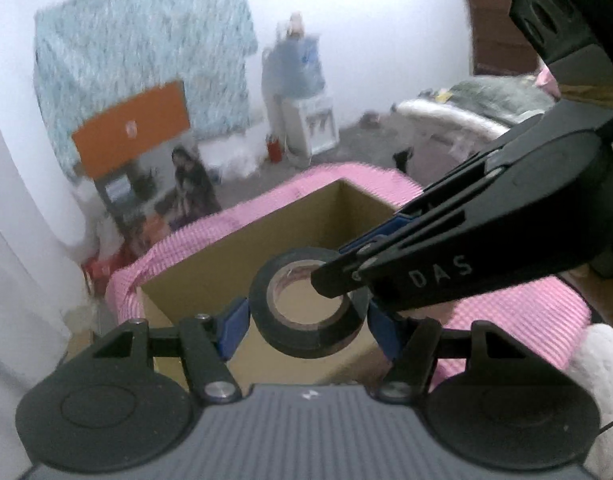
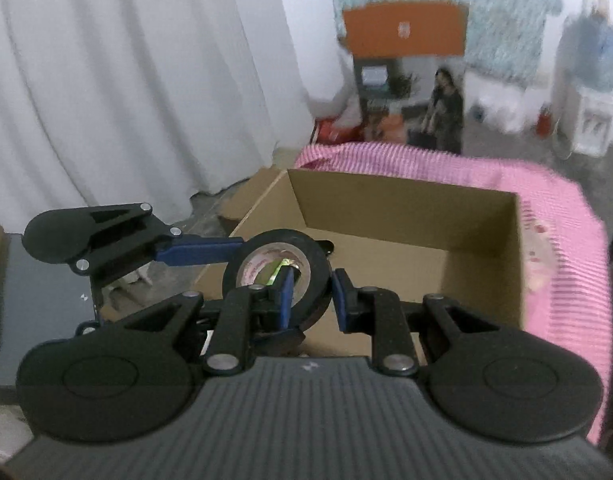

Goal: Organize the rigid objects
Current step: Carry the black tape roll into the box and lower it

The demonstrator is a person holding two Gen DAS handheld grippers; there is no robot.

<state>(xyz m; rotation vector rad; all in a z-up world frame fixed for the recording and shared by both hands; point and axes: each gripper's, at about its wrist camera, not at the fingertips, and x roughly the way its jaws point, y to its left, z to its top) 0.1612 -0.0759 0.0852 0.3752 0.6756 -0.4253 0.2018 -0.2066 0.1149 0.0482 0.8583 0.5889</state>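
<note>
A black tape roll hangs in the air over an open cardboard box. My left gripper is shut on it, its blue pads pressing the roll's outer sides. In the left wrist view my right gripper reaches in from the right with one finger inside the roll's hole. The right wrist view shows that gripper shut on the roll's wall, one pad inside the hole and one outside. The left gripper's blue finger comes in from the left there.
The box sits on a pink checked cloth. A white curtain hangs at the left. Beyond the cloth stand an orange-topped printed carton and a water dispenser. A fluffy white sleeve shows at the right edge.
</note>
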